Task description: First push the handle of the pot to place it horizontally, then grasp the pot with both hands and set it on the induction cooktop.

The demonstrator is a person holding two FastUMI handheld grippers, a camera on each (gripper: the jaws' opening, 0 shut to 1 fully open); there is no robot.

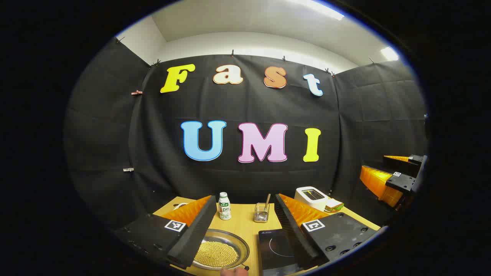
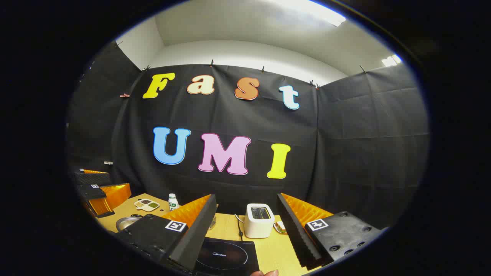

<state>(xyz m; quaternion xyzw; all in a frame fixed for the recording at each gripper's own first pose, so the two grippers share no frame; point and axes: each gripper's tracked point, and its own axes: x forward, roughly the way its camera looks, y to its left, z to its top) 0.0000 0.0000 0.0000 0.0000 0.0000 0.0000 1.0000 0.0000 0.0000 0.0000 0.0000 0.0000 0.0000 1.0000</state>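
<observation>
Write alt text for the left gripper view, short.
The left claw hangs open above a wooden table, over a steel pot filled with small yellow grains beside a black induction cooktop. Behind stand a small bottle, a wire holder and a white toaster; the right claw hovers far right.

A light wooden bench [image 1: 245, 226] carries a metal pot [image 1: 220, 251] of yellow grains beside a black induction cooktop [image 1: 274, 249]. Behind them stand a small white bottle [image 1: 224, 206] and a wire basket [image 1: 261, 212]; a white toaster [image 2: 259, 220] and a compartment dish [image 2: 146, 204] sit farther off.
</observation>
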